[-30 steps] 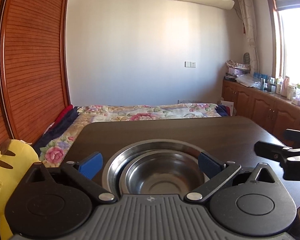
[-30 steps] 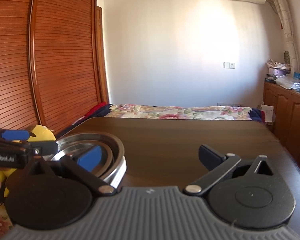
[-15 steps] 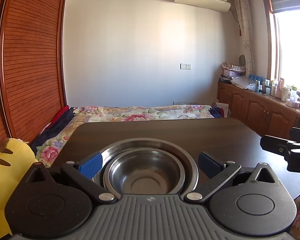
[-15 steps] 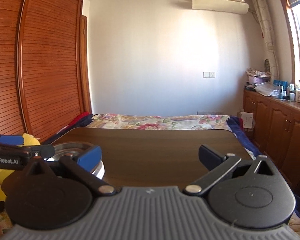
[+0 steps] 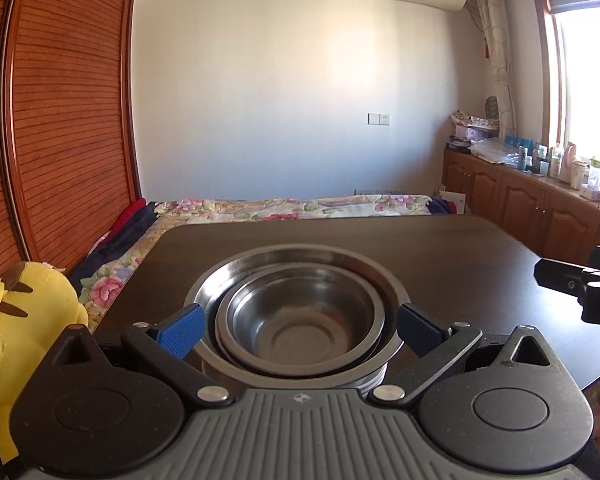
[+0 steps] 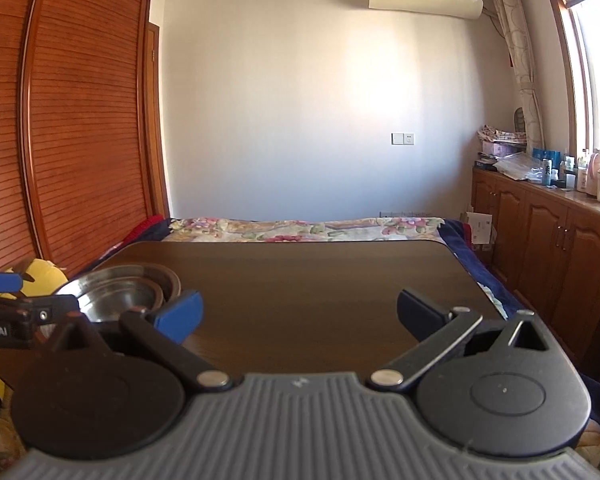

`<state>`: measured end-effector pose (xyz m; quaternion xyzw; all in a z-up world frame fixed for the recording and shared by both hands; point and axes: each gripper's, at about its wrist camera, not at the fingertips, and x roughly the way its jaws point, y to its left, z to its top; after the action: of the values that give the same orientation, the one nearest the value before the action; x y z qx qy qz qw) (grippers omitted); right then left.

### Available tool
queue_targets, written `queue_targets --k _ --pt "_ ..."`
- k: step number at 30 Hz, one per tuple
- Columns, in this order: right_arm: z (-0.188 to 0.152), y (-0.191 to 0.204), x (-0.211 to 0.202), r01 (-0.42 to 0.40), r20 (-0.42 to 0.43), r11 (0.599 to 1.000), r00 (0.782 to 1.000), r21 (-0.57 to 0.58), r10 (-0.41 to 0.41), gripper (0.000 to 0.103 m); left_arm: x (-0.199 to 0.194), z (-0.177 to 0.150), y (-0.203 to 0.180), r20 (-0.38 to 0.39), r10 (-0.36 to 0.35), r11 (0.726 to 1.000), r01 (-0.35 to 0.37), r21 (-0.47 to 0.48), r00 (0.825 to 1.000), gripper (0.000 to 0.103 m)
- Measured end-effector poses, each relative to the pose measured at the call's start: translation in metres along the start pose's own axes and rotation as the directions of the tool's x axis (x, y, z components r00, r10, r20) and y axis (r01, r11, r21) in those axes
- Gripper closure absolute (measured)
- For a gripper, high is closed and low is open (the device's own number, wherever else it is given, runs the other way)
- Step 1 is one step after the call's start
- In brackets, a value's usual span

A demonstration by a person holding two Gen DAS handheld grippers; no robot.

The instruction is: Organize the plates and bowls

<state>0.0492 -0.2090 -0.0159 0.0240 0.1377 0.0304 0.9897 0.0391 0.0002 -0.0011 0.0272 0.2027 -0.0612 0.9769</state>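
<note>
Left wrist: L tongs [image 5: 298, 328] level, agape, seemingly straddling bowls [image 5: 300, 316].

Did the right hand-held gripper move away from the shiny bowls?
Yes. In the right wrist view the stack of bowls now looks smaller and sits farther left against the table edge, so the right hand-held gripper has backed away, rightward.

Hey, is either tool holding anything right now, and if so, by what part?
Nothing is held. The left tool is open, its fingers flanking the stacked steel bowls on the table. The right tool is open over bare tabletop.
</note>
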Motion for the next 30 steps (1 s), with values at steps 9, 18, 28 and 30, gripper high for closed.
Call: queue_targets --k 9,18,28,30 --pt "-0.0063 -0.0036 0.0000 0.009 -0.012 1.000 1.000 0.002 -0.009 0.000 0.0062 -0.0077 0.0027 -0.023 0.002 1.000 -0.002 -0.005 1.000 0.000" --pt "-0.0058 -0.0079 -0.0017 0.011 -0.013 1.000 1.000 -0.001 -0.011 0.000 0.0052 -0.0076 0.0035 -0.020 0.002 1.000 -0.002 -0.007 1.000 0.000" --pt "-0.0051 -0.0092 -0.0026 0.010 -0.011 1.000 1.000 0.000 -0.010 0.000 0.0049 -0.0074 0.0034 -0.019 0.002 1.000 -0.002 -0.007 1.000 0.000" --pt "-0.0050 -0.0093 -0.0026 0.010 -0.011 1.000 1.000 0.000 -0.010 0.000 0.0049 -0.0075 0.0036 -0.020 0.002 1.000 -0.002 -0.006 1.000 0.000"
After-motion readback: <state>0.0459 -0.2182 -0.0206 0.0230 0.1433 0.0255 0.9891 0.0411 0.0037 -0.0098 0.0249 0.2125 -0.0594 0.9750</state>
